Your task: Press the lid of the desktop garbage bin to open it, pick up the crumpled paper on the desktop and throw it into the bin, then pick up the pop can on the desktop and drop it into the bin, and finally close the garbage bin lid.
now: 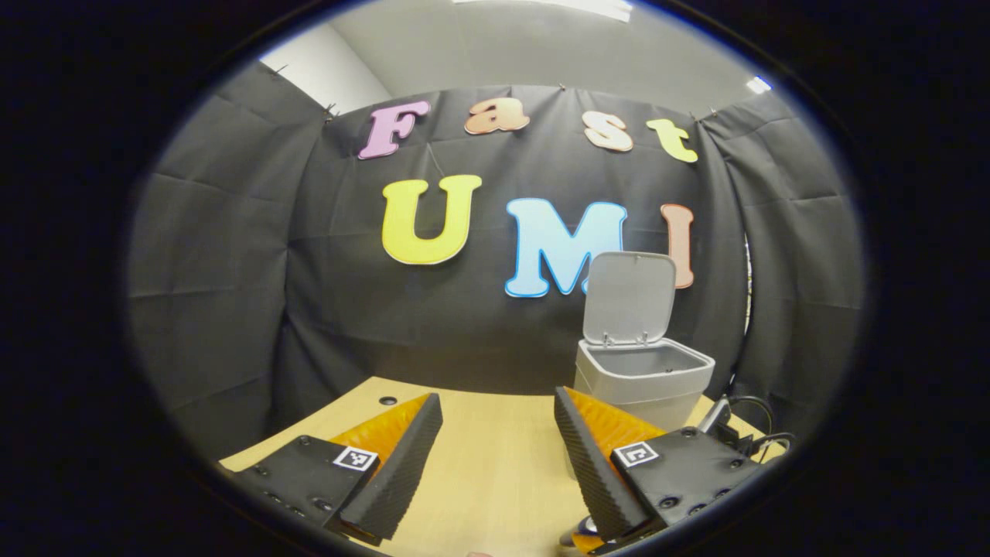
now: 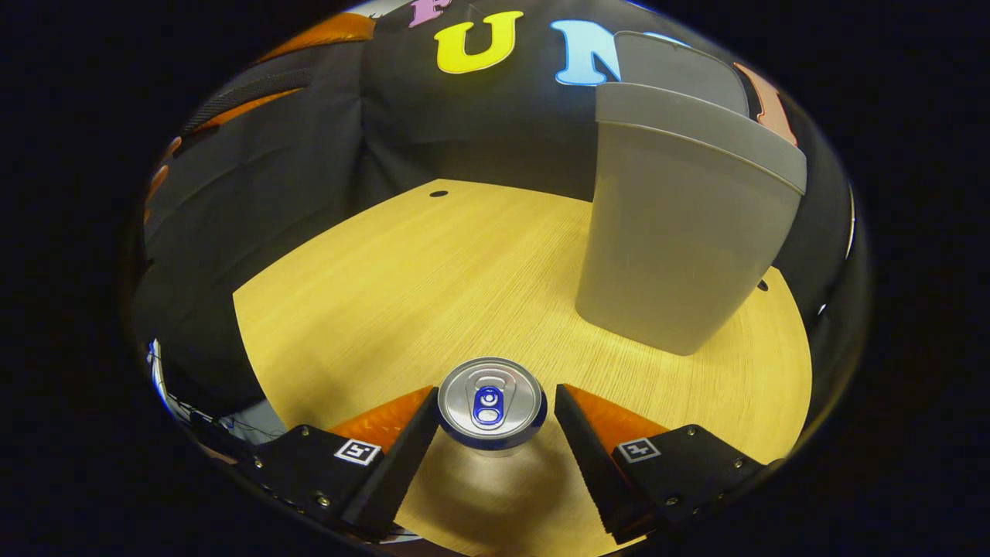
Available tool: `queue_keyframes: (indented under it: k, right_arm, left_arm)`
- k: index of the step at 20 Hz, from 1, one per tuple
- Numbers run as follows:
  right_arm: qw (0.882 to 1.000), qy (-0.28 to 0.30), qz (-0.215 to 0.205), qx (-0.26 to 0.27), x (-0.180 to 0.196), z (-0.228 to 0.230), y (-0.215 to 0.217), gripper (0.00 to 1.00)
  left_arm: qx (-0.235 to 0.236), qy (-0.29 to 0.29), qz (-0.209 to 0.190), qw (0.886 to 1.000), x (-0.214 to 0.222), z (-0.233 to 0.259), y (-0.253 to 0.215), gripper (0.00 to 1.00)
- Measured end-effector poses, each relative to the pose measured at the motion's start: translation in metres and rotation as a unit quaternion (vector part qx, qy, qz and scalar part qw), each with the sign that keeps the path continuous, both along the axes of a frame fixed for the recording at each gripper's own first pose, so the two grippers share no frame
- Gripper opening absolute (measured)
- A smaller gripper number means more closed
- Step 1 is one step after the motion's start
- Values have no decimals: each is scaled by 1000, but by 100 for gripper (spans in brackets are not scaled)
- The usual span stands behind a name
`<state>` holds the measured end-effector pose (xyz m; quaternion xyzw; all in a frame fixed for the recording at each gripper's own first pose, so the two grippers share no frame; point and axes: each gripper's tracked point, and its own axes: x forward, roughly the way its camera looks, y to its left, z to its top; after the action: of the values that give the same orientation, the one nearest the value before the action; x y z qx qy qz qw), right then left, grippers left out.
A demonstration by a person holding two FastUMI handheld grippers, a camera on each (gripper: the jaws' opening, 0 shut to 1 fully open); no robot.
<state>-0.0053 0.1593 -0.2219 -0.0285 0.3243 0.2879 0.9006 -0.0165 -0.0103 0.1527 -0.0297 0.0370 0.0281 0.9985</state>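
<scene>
Left gripper view: the bin [image 1: 643, 379] has its lower body hidden behind the near finger at 5 o'clock; inside, only the far wall shows, contents hidden. A small rounded thing [image 1: 582, 532] at 6 o'clock is cut by the edge, possibly the can top.

Right gripper view: the can [image 2: 491, 402] shows its top only, sides hidden below. The lid [image 2: 681, 70] at 1 o'clock is half hidden behind the bin's rim.
</scene>
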Motion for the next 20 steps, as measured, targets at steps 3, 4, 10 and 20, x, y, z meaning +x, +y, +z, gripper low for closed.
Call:
queue_keyframes:
  k: [3, 4, 10, 20]
  right_arm:
    - [1000, 1, 1, -11, 1, -2, -3, 95]
    - [1000, -1, 2, -10, 2, -1, -6, 91]
    - [1000, -10, 3, 1, -1, 10, -13, 84]
    - [996, -70, -42, 47, 16, 84, -52, 83]
  left_arm:
    - [1, 1, -1, 1000, 0, -1, -2, 96]
    - [2, 2, -1, 1000, 1, -1, -3, 96]
    - [2, 5, -7, 1000, 5, -4, -10, 96]
    - [3, 9, -6, 1000, 12, -12, -9, 95]
